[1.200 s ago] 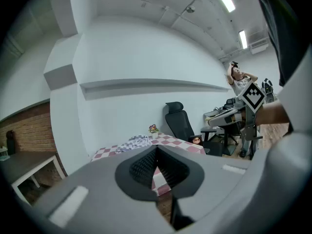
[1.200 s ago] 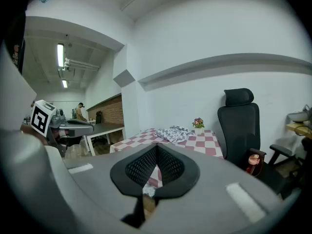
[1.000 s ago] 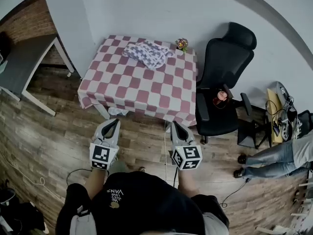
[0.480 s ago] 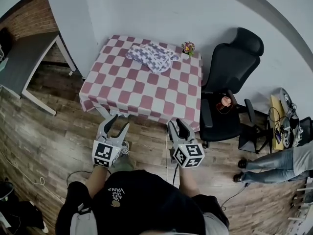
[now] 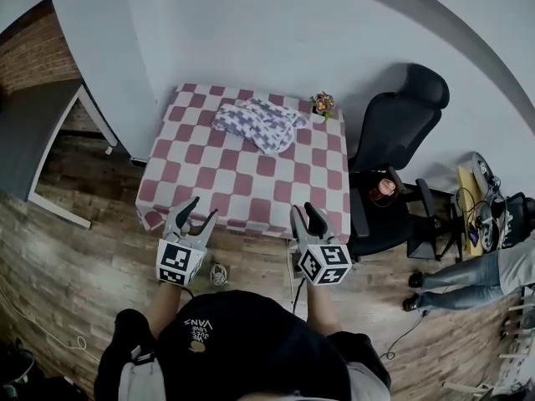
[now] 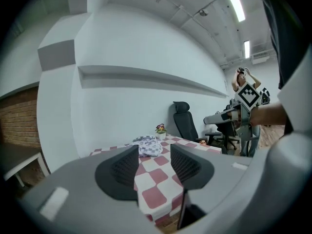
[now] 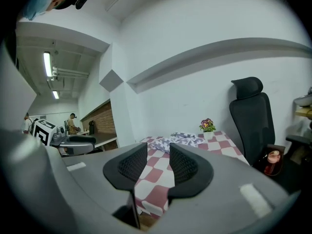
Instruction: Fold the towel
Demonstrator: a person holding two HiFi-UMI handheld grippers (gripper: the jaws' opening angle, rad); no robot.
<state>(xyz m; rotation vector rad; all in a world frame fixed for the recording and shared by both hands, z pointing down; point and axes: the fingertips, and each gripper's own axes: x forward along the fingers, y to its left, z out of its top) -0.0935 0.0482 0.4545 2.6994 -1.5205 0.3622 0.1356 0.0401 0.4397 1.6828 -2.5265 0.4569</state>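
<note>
Left tool (image 6: 153,150): jaws apart, having just been opening, with nothing between the ribbed black pads; the gap frames only the table (image 6: 157,197) beyond. Right tool (image 7: 157,150): jaws likewise apart after just opening, set somewhat narrower, and empty.

The head view places both tools side by side at the near edge of the table, each carried in one hand, with the marker cubes turned toward the camera. It also shows the whole top under its red-and-white checked cloth. The towel (image 5: 257,122), white with a bluish check, lies crumpled at the far side of the table, well apart from both tools. A small flower pot (image 5: 323,104) stands just beside it, at the far right corner.

The gripper views give the same things edge-on: the towel is a low heap past the pads, and the flowers rise above it. Each gripper view also catches the other tool from the side, at its outer margin. Both take in ceiling strip lights (image 6: 236,4), which the head view lacks.

Only the head view shows the wooden floor (image 5: 75,257), the grey desk (image 5: 33,140) at the left and the legs of a seated person (image 5: 468,266) at the right. The black office chair (image 5: 401,132) beside the table appears in all three views.
</note>
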